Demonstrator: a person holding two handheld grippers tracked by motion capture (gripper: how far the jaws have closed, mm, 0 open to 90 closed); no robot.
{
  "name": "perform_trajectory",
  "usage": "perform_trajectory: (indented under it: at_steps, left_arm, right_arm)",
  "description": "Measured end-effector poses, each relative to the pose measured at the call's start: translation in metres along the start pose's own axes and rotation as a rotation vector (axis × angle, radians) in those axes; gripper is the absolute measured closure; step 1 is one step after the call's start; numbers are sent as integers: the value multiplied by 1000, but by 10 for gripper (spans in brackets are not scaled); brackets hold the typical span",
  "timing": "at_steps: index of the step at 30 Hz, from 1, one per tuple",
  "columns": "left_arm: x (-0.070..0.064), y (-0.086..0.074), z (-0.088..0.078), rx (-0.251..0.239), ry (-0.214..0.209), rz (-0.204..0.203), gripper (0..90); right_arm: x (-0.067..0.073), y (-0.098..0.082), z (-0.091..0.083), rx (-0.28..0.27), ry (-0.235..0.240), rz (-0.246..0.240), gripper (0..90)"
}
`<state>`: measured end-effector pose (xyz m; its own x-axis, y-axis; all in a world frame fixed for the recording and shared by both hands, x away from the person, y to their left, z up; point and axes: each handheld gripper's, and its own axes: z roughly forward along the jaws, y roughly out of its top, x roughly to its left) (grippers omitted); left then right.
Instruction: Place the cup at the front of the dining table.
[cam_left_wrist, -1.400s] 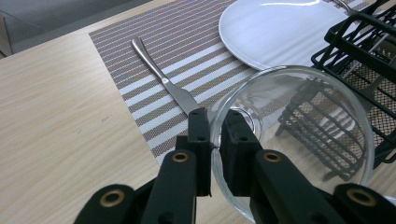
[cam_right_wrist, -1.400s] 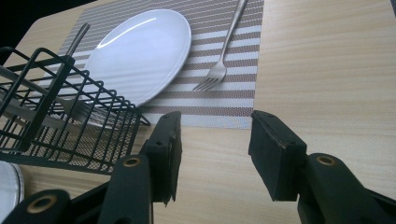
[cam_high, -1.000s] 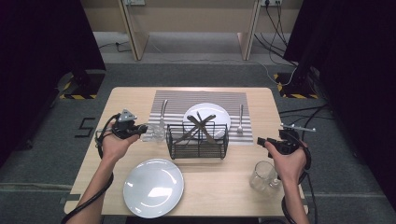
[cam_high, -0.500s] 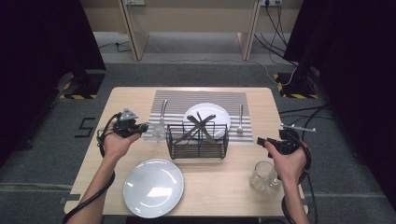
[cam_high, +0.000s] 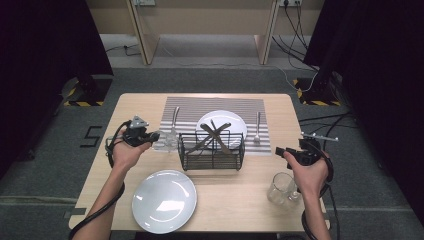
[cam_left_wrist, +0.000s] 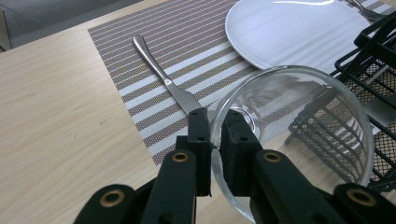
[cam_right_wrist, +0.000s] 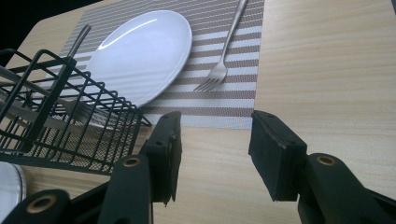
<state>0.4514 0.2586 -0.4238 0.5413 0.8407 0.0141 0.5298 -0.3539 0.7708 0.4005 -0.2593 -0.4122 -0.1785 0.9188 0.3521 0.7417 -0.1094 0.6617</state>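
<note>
Clear drinking glass (cam_left_wrist: 299, 140), round-rimmed, see-through, lying tipped on its side, mouth toward the camera in the left gripper view. Left gripper (cam_left_wrist: 215, 135) pinches its rim, one jaw inside, one outside. The glass sits at the left edge of the brown-and-white striped placemat (cam_high: 215, 107), just beside the black wire basket (cam_high: 212, 150), over a steel knife (cam_left_wrist: 163, 77). Right gripper (cam_right_wrist: 212, 149): jaws wide, nothing between, over bare wooden table (cam_right_wrist: 327, 60). Black digit "5" marked on the floor (cam_high: 91, 136); no other legible writing.

Two plates (cam_high: 220, 122) (cam_high: 164, 200), two glasses (cam_high: 167, 141) (cam_high: 281, 188), one rack (cam_high: 212, 151), one placemat (cam_high: 190, 106).
</note>
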Motion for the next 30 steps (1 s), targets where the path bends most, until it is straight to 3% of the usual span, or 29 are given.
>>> perform_trajectory:
  at_steps: [30]
  left_arm:
    - [1, 5, 12, 6, 3, -9, 826]
  right_arm:
    - [-1, 0, 0, 1, -2, -1, 536]
